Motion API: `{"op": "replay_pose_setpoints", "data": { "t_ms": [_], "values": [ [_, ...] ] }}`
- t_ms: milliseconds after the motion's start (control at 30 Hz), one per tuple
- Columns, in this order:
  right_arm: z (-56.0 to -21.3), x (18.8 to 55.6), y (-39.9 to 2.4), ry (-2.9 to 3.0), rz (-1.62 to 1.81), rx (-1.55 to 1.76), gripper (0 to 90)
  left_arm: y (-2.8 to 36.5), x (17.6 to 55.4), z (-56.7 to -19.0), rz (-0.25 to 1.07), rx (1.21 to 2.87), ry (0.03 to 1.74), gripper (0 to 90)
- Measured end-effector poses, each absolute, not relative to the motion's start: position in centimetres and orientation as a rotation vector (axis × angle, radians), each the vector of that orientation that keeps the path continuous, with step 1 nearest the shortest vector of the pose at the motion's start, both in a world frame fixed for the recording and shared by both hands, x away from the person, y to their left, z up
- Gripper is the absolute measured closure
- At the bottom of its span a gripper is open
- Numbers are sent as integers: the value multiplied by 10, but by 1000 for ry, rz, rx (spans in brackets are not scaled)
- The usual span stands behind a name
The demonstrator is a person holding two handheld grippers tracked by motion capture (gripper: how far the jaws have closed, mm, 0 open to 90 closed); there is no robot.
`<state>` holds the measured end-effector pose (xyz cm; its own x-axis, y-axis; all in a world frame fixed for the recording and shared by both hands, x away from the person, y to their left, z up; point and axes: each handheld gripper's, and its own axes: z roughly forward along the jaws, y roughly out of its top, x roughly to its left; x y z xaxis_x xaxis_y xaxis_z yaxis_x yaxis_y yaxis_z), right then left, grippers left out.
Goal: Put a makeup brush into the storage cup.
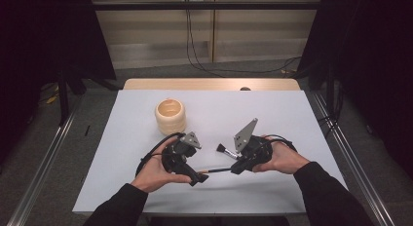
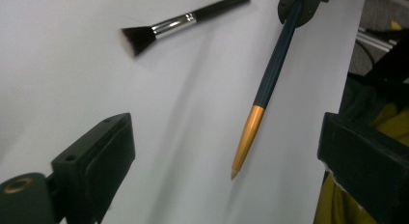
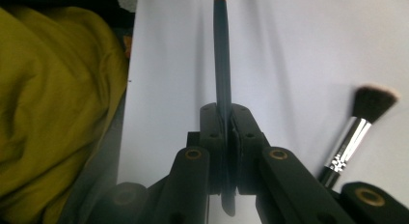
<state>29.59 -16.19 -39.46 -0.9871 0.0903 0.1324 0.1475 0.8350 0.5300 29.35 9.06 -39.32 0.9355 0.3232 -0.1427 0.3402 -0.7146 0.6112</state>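
The white table [image 1: 146, 187] is the biggest thing here; it has a bare wood edge at the far side. On it, toward the far left, stands a round cream cup [image 1: 170, 116] with fat rings on its side; it stands upright, well apart from both hands.

Near the middle, close to the person, are the two grippers. The left gripper [image 1: 187, 160] is in the left hand; its fingers [image 2: 96, 156] are wide apart, with nothing between them. The right gripper [image 1: 241, 162] is in the right hand; its fingers [image 3: 214, 137] are pressed tight on a thin dark blue brush handle [image 2: 275, 64] with a gold tip; the handle sticks out toward the left gripper, and in the left gripper view the gold tip is seen out in front of the open fingers, touching neither.

A small makeup brush [image 1: 225, 150] with black hair, a shiny silver neck and a black handle lies flat on the table, just beside the right gripper on its far left side.
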Motion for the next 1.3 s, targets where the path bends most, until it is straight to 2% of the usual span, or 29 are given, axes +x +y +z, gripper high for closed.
{"op": "replay_pose_setpoints", "data": {
  "t_ms": [233, 733, 933, 1300],
  "values": [
    [-395, 293, -173, -2915, -902, -245, 851, 105, 291, -394, -17, 2302, 490, 45],
    [-399, 285, -191, -2926, -994, -365, 851, 127, 283, -399, 140, 2141, 558, 32],
    [-400, 282, -197, -2906, -1075, -423, 851, 137, 280, -400, 160, 2059, 588, 29],
    [-405, 277, -202, -2881, -1185, -487, 851, 141, 276, -403, 181, 2018, 606, 27]
  ]
}}
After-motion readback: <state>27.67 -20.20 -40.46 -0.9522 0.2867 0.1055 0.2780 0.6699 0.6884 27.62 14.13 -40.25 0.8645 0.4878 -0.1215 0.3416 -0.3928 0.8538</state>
